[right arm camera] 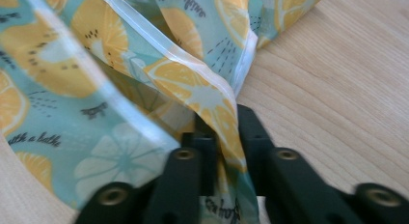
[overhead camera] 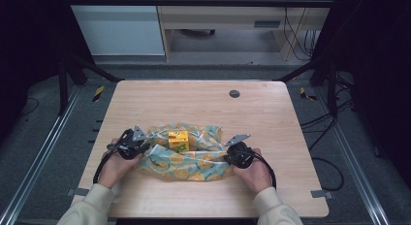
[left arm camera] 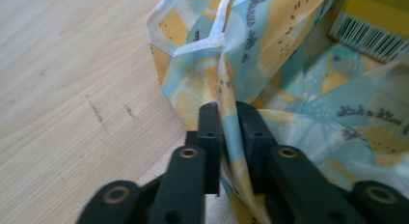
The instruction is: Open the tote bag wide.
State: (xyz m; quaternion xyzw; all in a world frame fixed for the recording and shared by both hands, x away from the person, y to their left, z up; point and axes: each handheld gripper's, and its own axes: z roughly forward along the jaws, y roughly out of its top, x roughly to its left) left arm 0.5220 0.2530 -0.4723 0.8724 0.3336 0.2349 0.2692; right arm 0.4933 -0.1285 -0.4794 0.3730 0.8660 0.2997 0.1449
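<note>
A teal cloth printed with orange citrus slices (overhead camera: pixel 194 159) lies bunched on the near half of the wooden table (overhead camera: pixel 203 104). A small yellow carton (overhead camera: pixel 178 140) stands in its middle, with cloth folds around it. My left gripper (overhead camera: pixel 140 146) is shut on the cloth's left edge (left arm camera: pixel 226 122); the fabric runs up between the black jaws. My right gripper (overhead camera: pixel 231 154) is shut on the cloth's right edge (right arm camera: pixel 224 122), a white-hemmed fold pinched between its jaws. The carton's barcode (left arm camera: pixel 371 35) shows at the top right of the left gripper view.
A round dark grommet (overhead camera: pixel 234 93) sits in the table's far right part. Bare wood stretches beyond the cloth toward the far edge. Black frame bars and cables stand around the table.
</note>
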